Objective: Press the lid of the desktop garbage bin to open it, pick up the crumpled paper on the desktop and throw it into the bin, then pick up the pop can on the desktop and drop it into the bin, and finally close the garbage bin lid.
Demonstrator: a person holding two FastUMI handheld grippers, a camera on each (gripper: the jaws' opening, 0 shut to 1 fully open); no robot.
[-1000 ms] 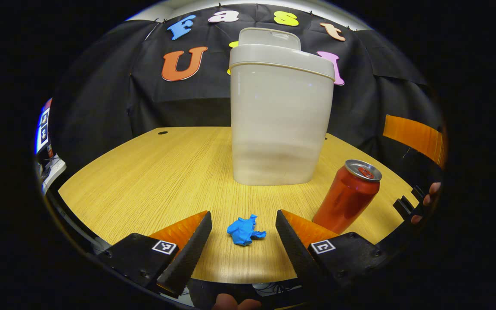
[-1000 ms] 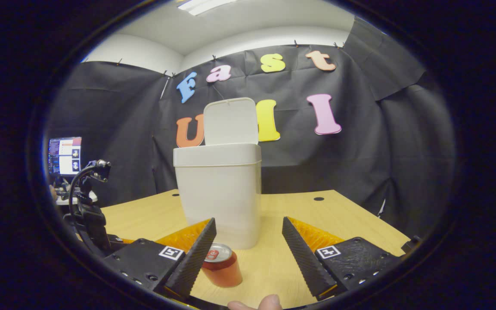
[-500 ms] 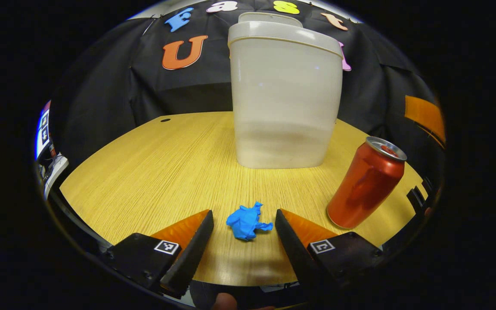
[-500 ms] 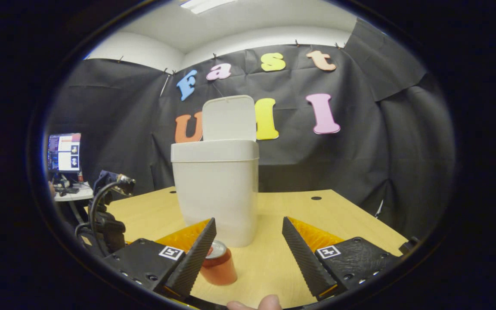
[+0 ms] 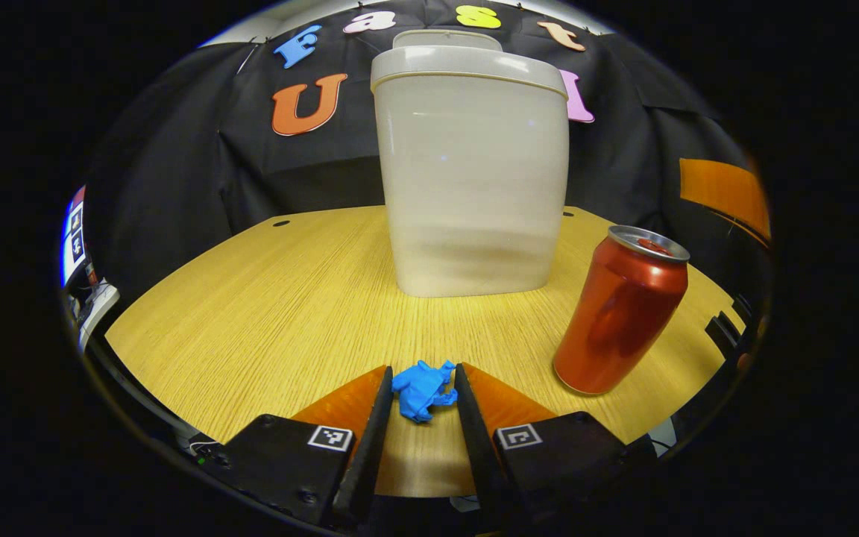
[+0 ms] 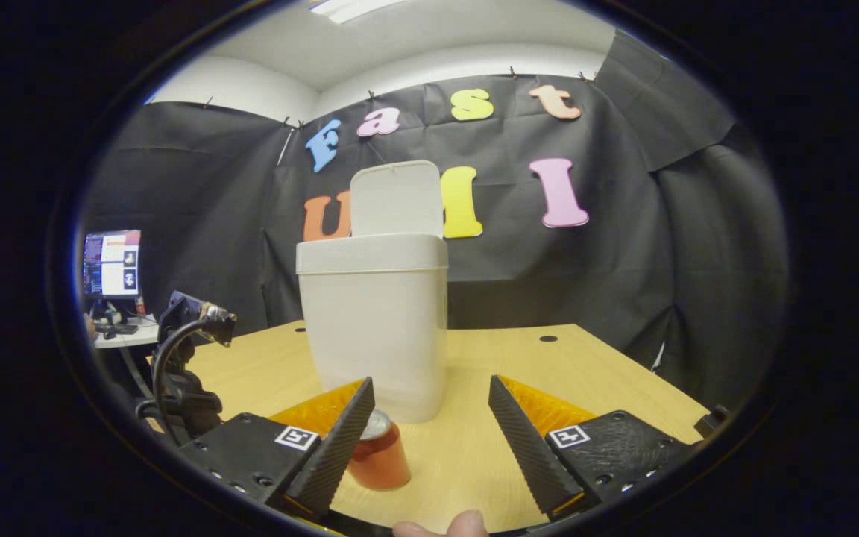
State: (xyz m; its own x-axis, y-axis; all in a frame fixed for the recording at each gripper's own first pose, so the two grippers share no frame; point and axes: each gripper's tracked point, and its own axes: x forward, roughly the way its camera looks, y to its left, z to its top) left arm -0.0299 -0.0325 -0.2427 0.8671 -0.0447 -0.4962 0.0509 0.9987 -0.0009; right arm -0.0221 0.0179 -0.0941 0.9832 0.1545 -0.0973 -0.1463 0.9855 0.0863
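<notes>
In the left gripper view, the left gripper (image 5: 420, 391) is clamping its 2 fingers against the sides of the small crumpled ball of blue paper (image 5: 420, 388), which is sitting low at the fingertips just above the light wooden tabletop (image 5: 265, 313). To the right of the fingers, the red aluminium pop can (image 5: 620, 309) is standing upright on the tabletop, well clear of the paper. Farther back, near the middle of the table, the tall off-white plastic desktop garbage bin (image 5: 470, 179) is standing with its flip lid (image 5: 446, 39) raised behind the rim.

In the right gripper view, the right gripper (image 6: 429, 425) is hanging above the table with its jaws spread wide and nothing between them. The pop can (image 6: 379, 456) is showing just behind the left-hand finger, partly hidden by it. Beyond it the bin (image 6: 373, 321) is standing with its lid (image 6: 396, 198) tilted up and open. At the left edge of this view, the other handheld gripper's dark body with a curved cable (image 6: 183, 365) is reaching over the table edge. A fingertip of the person's hand (image 6: 441, 526) is peeking in at the bottom.
</notes>
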